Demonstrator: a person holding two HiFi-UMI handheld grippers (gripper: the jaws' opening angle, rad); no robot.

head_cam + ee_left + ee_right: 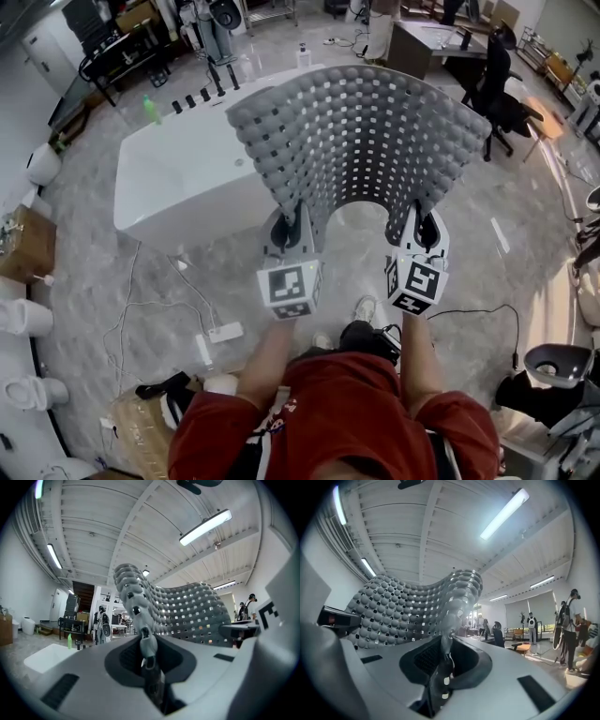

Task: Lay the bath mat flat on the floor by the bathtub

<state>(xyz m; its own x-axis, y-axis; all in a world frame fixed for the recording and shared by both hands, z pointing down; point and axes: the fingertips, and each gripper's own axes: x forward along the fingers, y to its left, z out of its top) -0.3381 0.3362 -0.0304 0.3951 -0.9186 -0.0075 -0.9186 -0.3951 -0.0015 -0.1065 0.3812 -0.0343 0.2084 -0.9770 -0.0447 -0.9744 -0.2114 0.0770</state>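
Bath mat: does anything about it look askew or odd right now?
Yes: the bath mat is off the floor, bowed into an arch between the left gripper and right gripper, whose jaws clamp its near corners.

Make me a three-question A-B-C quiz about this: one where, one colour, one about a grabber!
1. Where is the bath mat? A flat on the floor; B held up in the air; C inside the bathtub.
2. What colour is it? A grey; B red; C green.
3. The left gripper is: A open and empty; B shut on the mat's edge; C holding a bottle.
Answers: B, the right gripper and the left hold it arched in the air; A, its bumps are grey; B, its jaws pinch the mat's edge.
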